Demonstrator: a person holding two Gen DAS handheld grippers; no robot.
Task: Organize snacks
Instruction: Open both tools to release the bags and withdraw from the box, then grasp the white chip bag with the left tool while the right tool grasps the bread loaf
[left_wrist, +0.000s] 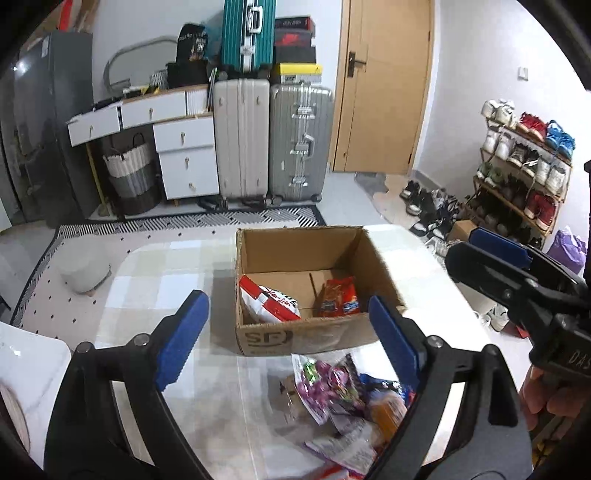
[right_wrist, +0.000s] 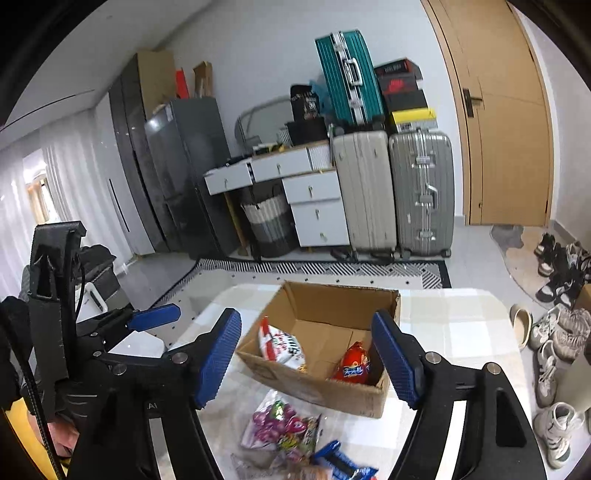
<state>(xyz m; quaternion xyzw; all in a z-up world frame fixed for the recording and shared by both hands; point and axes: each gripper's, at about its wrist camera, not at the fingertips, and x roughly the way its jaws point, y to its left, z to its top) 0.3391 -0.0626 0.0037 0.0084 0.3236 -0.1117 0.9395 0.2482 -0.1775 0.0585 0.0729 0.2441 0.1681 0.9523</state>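
Cardboard box (left_wrist: 306, 291) sat open on the tabletop (left_wrist: 155, 280), a red-and-white snack bag (left_wrist: 271, 301) and a red packet (left_wrist: 340, 295) inside | loose snacks (left_wrist: 332, 398) lay heaped just before it | my left claw (left_wrist: 284, 343) and right claw (right_wrist: 306, 362) hung above, both spread apart, holding nothing.

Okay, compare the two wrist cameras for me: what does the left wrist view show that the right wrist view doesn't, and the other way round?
Only the left wrist view: a shoe rack against the right wall, a purple bag beside it, and a grey stool on the rug.

Only the right wrist view: white curtains at far left, and pale slippers on the floor.

Both: the open cardboard box holding a red-and-white bag and a red packet, loose snacks in front of it, suitcases, the wooden door, and both tools open and empty.
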